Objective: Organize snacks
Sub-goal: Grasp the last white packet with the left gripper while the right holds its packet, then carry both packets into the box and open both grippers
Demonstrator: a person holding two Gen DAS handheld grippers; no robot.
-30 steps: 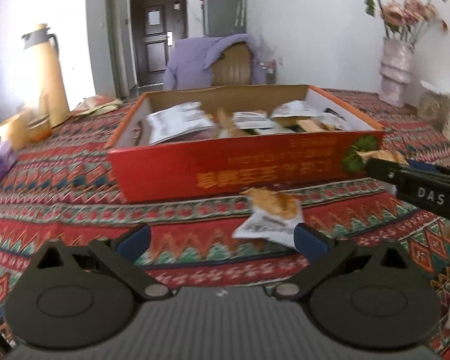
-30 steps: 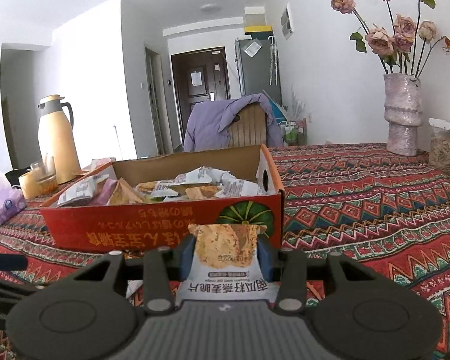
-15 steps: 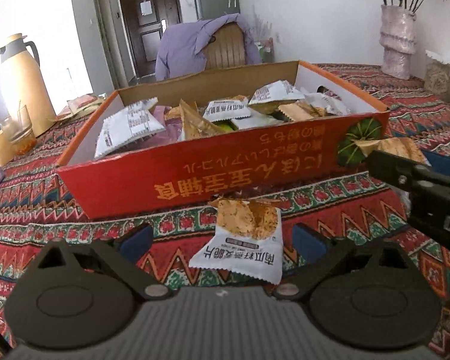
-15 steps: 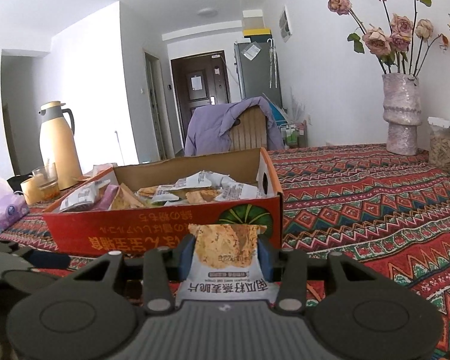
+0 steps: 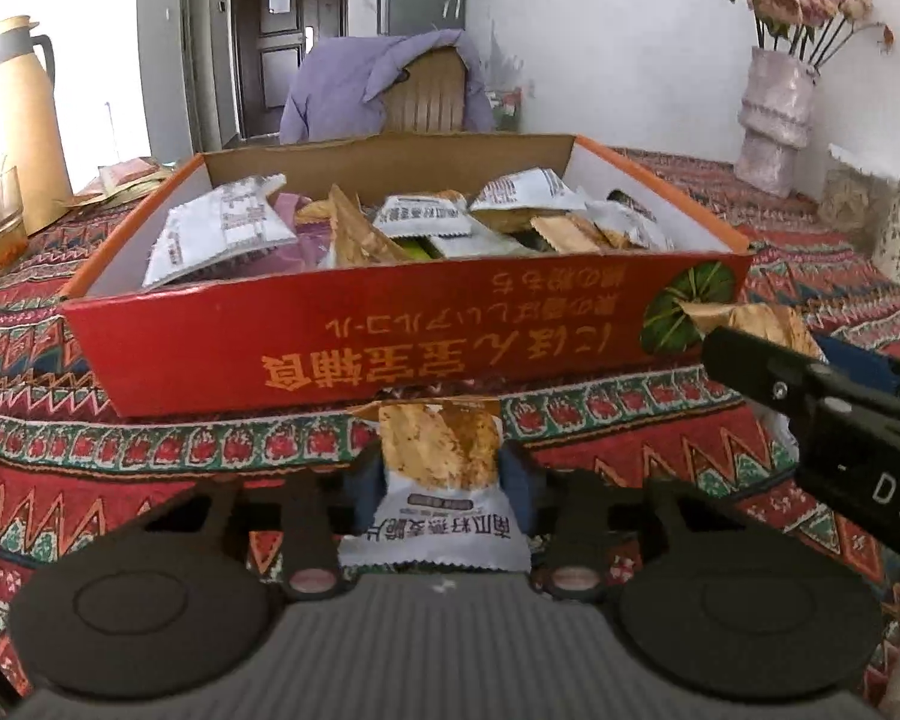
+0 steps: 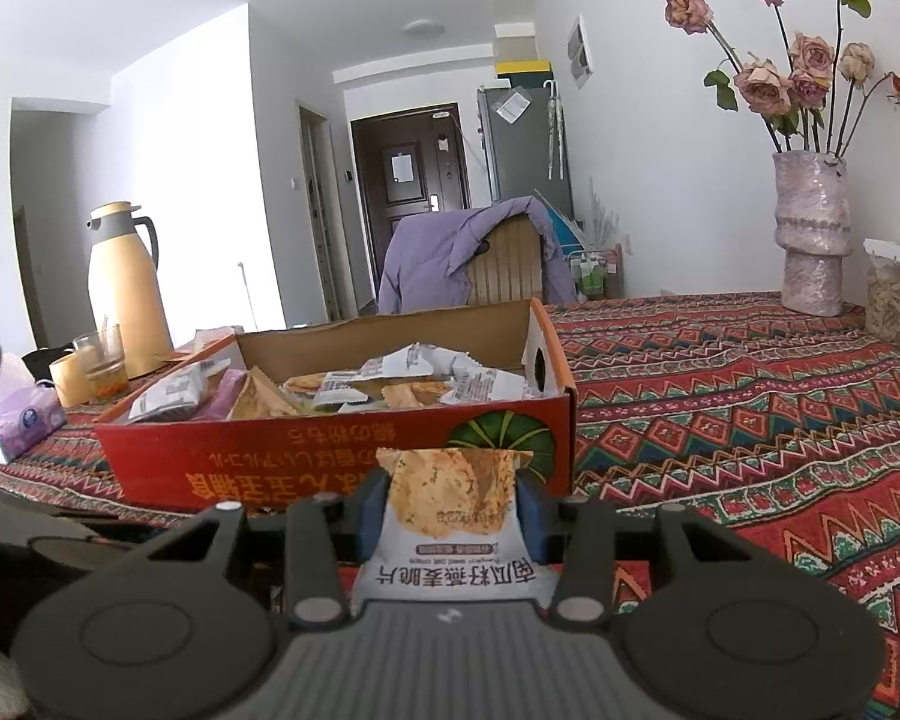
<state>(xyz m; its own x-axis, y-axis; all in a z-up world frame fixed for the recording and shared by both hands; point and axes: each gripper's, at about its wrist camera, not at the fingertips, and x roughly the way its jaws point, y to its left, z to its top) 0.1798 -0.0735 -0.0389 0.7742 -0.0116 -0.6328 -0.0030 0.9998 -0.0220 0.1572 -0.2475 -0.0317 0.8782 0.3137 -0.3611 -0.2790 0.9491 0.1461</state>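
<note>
Left gripper (image 5: 438, 468): my jaws clamp a cracker packet (image 5: 435, 450) lying on the tablecloth; long axis toward the red box (image 5: 390, 348) just ahead
Right gripper (image 6: 444, 501): gripping another packet (image 6: 450, 498); box ahead-left

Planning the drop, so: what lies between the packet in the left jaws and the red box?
Only a short strip of bare patterned tablecloth separates the snack packet from the red box's front wall, as the left wrist view shows.

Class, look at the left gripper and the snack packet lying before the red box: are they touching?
Touching. The left wrist view shows the left gripper with both blue pads pressed against the packet, no gap either side.
</note>
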